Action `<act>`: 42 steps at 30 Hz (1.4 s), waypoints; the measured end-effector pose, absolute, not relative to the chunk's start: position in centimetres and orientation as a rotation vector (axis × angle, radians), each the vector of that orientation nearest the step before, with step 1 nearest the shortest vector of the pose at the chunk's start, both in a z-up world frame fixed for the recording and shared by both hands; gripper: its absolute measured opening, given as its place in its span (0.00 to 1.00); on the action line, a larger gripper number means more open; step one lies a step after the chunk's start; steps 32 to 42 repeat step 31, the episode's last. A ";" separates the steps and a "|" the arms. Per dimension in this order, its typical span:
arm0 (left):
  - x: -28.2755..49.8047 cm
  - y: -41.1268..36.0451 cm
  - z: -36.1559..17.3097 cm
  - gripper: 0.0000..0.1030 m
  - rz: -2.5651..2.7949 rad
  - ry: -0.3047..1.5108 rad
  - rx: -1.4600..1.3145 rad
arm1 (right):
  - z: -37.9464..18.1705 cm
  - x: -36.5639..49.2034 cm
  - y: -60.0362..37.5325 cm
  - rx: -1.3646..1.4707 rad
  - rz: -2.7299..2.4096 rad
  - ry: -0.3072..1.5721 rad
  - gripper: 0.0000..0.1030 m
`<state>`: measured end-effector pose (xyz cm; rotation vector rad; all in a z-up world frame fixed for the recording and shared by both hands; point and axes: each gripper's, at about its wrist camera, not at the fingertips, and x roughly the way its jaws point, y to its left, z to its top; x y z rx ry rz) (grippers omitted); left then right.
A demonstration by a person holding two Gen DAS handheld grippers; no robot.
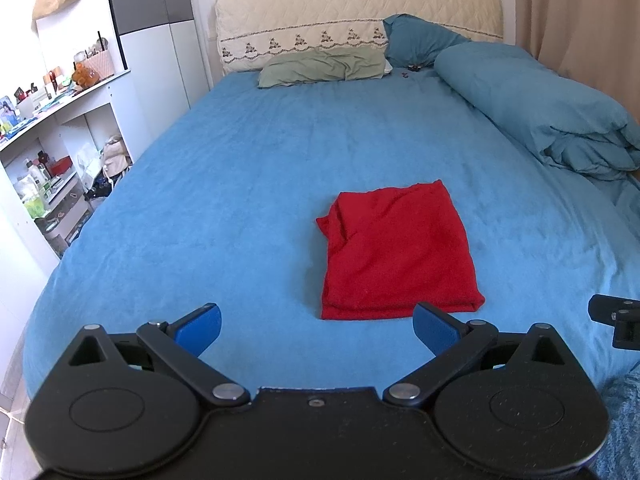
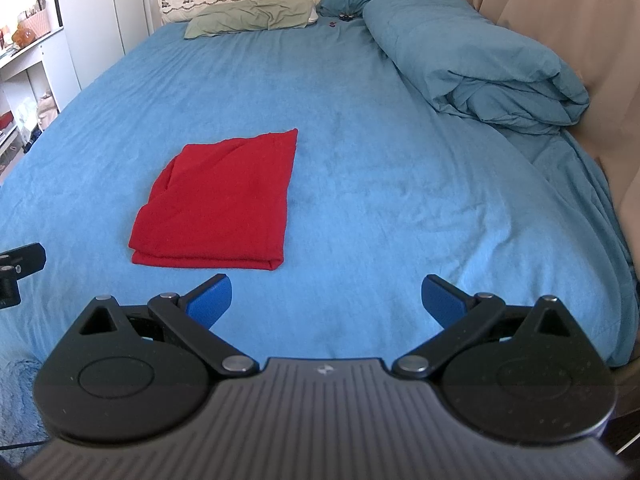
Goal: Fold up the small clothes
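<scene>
A red garment [image 1: 396, 252] lies folded into a neat rectangle on the blue bed sheet [image 1: 240, 184], near the bed's front edge. It also shows in the right wrist view [image 2: 224, 204]. My left gripper [image 1: 318, 330] is open and empty, held back from the garment's near edge. My right gripper [image 2: 326, 300] is open and empty, to the right of the garment and short of it. Part of the right gripper's body [image 1: 616, 320] shows at the left view's right edge, and part of the left gripper's body [image 2: 18, 268] shows at the right view's left edge.
A rolled blue duvet [image 1: 552, 112] lies along the bed's right side. A green pillow [image 1: 324, 66] and a blue pillow [image 1: 416, 40] rest by the cream headboard [image 1: 352, 12]. White shelves [image 1: 52, 152] with clutter stand to the left. A beige curtain [image 2: 560, 8] hangs at right.
</scene>
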<state>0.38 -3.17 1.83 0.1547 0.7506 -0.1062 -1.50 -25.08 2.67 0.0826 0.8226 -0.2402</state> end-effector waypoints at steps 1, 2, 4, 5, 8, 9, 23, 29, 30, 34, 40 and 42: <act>0.4 -3.1 1.9 1.00 -0.107 0.750 0.154 | 2.7 -1.5 -25.1 0.082 -0.241 0.823 1.00; 0.4 -3.1 1.9 1.00 -0.108 0.750 0.153 | 2.7 -1.5 -25.1 0.081 -0.241 0.822 1.00; 0.4 -3.0 1.8 1.00 -0.110 0.749 0.152 | 2.7 -1.5 -25.1 0.082 -0.240 0.823 1.00; 0.4 -3.1 1.8 1.00 -0.109 0.749 0.152 | 2.7 -1.5 -25.1 0.083 -0.240 0.822 1.00; 0.3 -3.0 1.9 1.00 -0.112 0.744 0.152 | 2.7 -1.5 -25.2 0.082 -0.241 0.822 1.00; 0.3 -3.0 1.9 1.00 -0.111 0.743 0.153 | 2.7 -1.5 -25.1 0.082 -0.242 0.822 1.00; 0.1 -3.0 2.0 1.00 -0.121 0.737 0.153 | 3.0 -1.5 -24.7 0.084 -0.246 0.817 1.00; 0.1 -2.7 2.1 1.00 -0.145 0.739 0.132 | 3.1 -1.4 -24.8 0.083 -0.246 0.817 1.00; 0.1 -2.6 2.1 1.00 -0.146 0.738 0.130 | 3.0 -1.5 -24.8 0.084 -0.245 0.817 1.00; 0.1 -2.6 2.1 1.00 -0.146 0.738 0.130 | 3.0 -1.5 -24.8 0.084 -0.245 0.817 1.00; 0.1 -2.6 2.1 1.00 -0.146 0.738 0.130 | 3.0 -1.5 -24.8 0.084 -0.245 0.817 1.00; 0.1 -2.6 2.1 1.00 -0.146 0.738 0.130 | 3.0 -1.5 -24.8 0.084 -0.245 0.817 1.00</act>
